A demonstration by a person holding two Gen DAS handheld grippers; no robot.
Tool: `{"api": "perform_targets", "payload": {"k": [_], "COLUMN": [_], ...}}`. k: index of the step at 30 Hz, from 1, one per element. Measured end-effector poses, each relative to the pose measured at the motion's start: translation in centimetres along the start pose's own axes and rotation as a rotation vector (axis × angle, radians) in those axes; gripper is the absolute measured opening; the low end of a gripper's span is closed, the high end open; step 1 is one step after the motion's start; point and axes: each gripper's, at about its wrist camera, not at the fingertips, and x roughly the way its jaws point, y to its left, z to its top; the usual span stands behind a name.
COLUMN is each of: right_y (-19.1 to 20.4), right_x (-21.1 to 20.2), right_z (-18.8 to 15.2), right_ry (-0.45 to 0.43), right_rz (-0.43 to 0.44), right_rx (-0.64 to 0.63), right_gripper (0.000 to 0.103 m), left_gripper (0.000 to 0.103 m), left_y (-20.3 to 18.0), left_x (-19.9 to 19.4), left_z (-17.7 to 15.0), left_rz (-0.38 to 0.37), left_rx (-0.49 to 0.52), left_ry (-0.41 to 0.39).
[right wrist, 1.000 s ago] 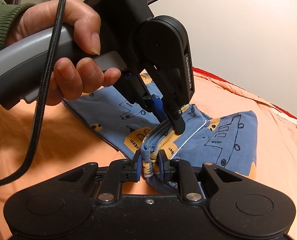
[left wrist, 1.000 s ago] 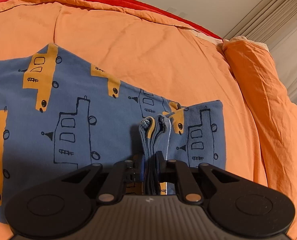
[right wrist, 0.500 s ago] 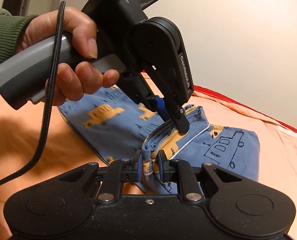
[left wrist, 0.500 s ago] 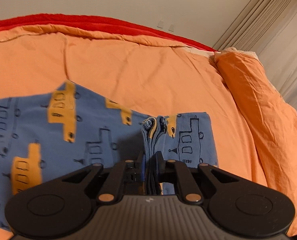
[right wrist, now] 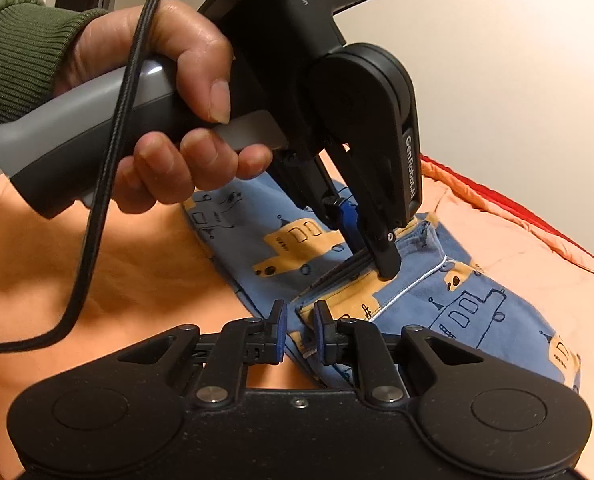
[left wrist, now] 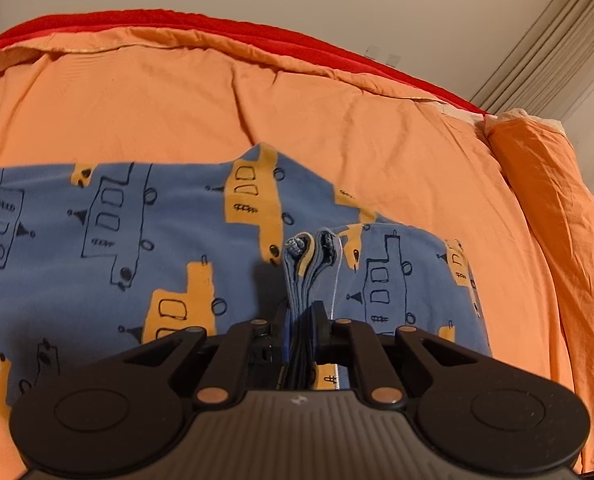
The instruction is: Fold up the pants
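**Both grippers at the bunched edge of the blue pants on the bed**

The left gripper (left wrist: pixel 303 312) was clamped on a thick bunch of folded layers of the pants (left wrist: pixel 137 240), the rest of which spread flat beyond and to either side of its tips on the orange bedcover (left wrist: pixel 257 100). A hand (right wrist: pixel 157 120) in a green sleeve (right wrist: pixel 13 48) held it. The right gripper (right wrist: pixel 299 320) stood just beside it with narrow-set jaws; the hem lay between them against one pad, but whether they pinched it I could not tell.
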Motion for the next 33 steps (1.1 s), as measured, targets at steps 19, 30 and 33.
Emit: {"api": "perform_targets", "payload": {"k": [19, 30, 33], "right_y": [-12.4, -18.9, -18.4], "right_x": [-2.5, -0.4, -1.0], "right_z": [-1.6, -5.6, -4.5], "right_ry": [-0.068, 0.079, 0.003], "right_rz": [-0.553, -0.693, -0.652], "right_rx": [0.084, 0.060, 0.048], "right_gripper": [0.100, 0.098, 0.101], "left_gripper": [0.086, 0.094, 0.100], "left_y": [-2.5, -2.2, -2.5], "left_x": [0.8, 1.0, -0.3], "left_z": [-0.5, -2.5, -2.0], "left_rz": [0.167, 0.280, 0.235], "left_rx": [0.078, 0.208, 0.132], "left_ry": [-0.189, -0.161, -0.249]}}
